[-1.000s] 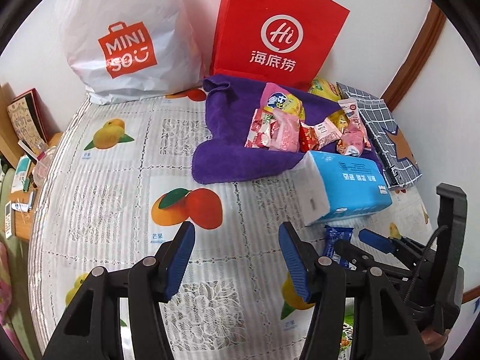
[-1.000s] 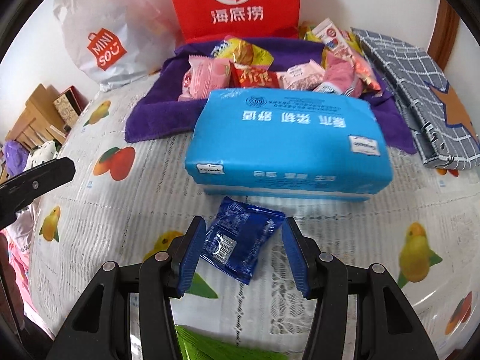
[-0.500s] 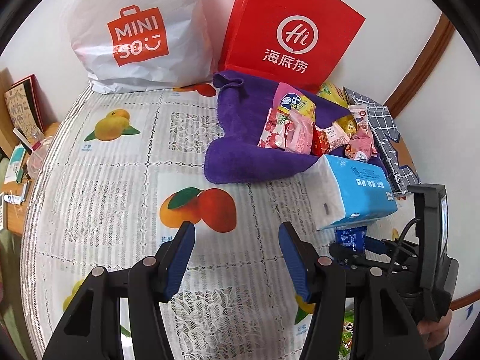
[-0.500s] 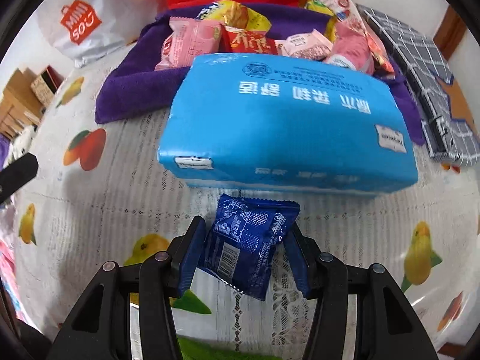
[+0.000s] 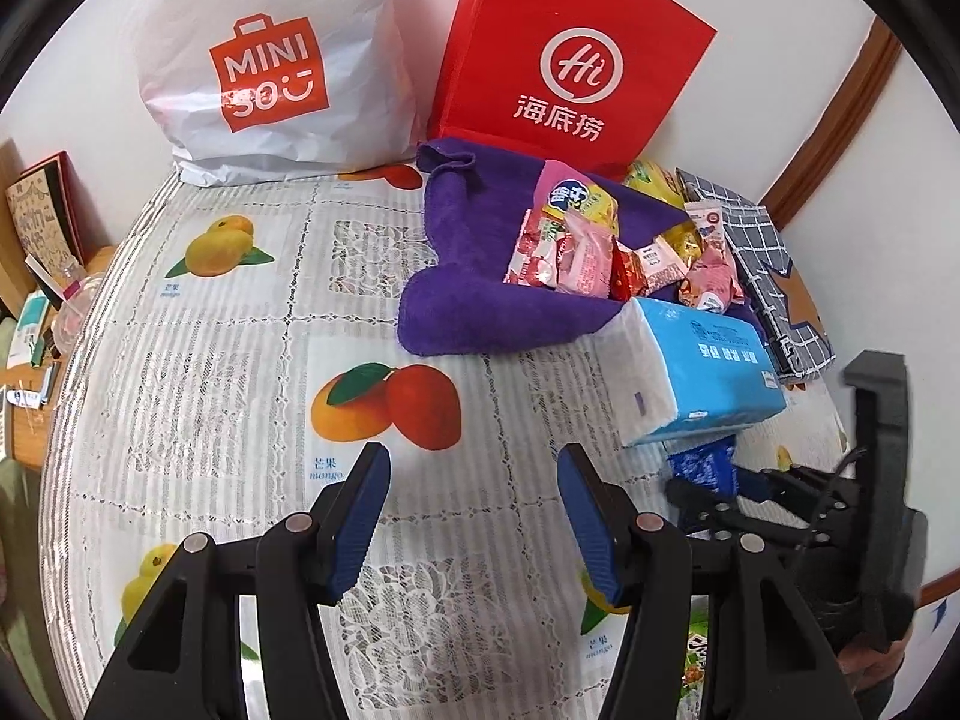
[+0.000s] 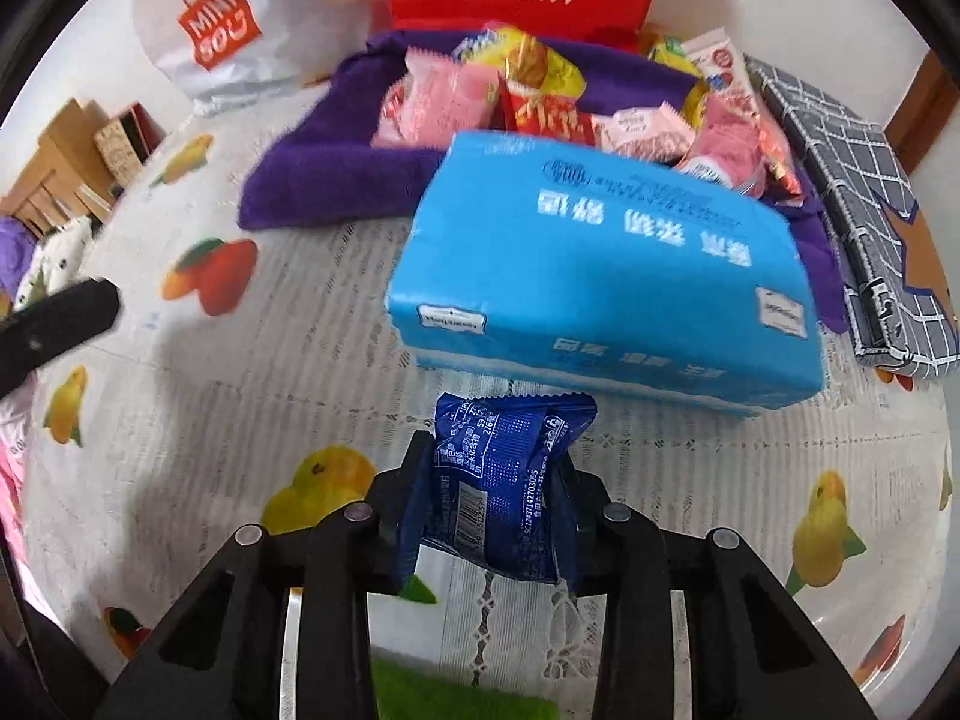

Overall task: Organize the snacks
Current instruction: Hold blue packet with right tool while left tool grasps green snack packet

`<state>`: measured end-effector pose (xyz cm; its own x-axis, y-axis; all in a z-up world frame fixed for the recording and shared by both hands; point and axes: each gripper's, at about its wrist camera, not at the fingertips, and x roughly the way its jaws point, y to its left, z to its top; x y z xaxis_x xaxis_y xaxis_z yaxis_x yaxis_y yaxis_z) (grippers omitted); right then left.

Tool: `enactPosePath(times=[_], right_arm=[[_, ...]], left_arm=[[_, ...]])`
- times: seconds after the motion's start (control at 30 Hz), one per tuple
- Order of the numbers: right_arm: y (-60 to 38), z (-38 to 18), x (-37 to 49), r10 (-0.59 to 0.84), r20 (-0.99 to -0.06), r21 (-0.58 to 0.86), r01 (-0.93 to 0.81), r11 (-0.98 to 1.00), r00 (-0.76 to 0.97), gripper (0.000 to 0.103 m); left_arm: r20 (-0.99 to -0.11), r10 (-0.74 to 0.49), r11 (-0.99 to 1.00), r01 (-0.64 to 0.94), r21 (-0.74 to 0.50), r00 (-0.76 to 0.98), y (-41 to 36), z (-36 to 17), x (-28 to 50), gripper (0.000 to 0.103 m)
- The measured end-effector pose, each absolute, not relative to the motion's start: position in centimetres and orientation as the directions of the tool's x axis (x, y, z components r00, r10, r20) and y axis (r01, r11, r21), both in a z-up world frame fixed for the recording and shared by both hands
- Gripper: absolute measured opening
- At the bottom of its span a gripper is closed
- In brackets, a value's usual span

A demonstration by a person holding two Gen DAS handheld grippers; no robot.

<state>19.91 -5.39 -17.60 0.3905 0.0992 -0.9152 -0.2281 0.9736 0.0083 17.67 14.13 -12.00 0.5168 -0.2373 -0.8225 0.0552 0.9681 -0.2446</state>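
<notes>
The right gripper [image 6: 495,498] has just been closing, and its jaws now pinch a dark blue snack packet [image 6: 501,480] just in front of the blue tissue pack [image 6: 606,288]. Left of the tissue pack, the left gripper [image 5: 471,516] hangs over the fruit-print tablecloth [image 5: 240,360], fingers apart with nothing between them. Behind the tissue pack, more snacks [image 6: 540,108] lie heaped on a purple towel [image 5: 474,300]. Beyond them stands a red bag [image 5: 570,54].

Right gripper [image 6: 492,498] jaws just closed, left gripper [image 5: 471,516] jaws apart
</notes>
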Motion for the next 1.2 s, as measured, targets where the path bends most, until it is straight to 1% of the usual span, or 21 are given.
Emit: enactPosePath(times=[0.27,0.47,0.53,0.63,0.77,0.9,1.2], right_arm=[[-8.0,-14.0,17.6,0.171,-0.858,0.061,-0.235,0.97,0.485,0.036],[-12.0,-11.8,15.3,0.168,-0.817,0.071,-0.193,0.979,0.551,0.036],[-13.3,-11.5,14.8,0.158,-0.808,0.071,-0.173,0.982,0.568,0.036],[-15.6,-11.0,13.6,0.145,-0.792,0.074,-0.142,0.987,0.593,0.036],[-18.2,-10.8,12.2,0.129,-0.777,0.082,-0.105,0.991,0.616,0.036],[-20.7,-11.1,10.6,0.122,-0.765,0.102,-0.068,0.992,0.632,0.036],[-24.8,-12.4,7.7,0.09,-0.757,0.095,-0.026,0.995,0.648,0.036]], left_arm=[[-0.826,-0.235,0.97,0.077,-0.229,0.512,12.1,-11.4,16.1,0.056],[-0.834,-0.237,0.971,0.106,-0.213,0.498,9.7,-10.7,14.6,0.056],[-0.835,-0.243,0.97,0.123,-0.21,0.494,8.7,-10.3,14.0,0.061],[-0.832,-0.248,0.968,0.15,-0.199,0.497,7.0,-9.8,12.9,0.064],[-0.83,-0.279,0.958,0.193,-0.21,0.483,4.6,-9.6,11.4,0.065],[-0.833,-0.276,0.956,0.231,-0.183,0.48,2.3,-9.8,9.9,0.065],[-0.835,-0.299,0.939,0.3,-0.17,0.463,-1.1,-11.2,6.5,0.065]])
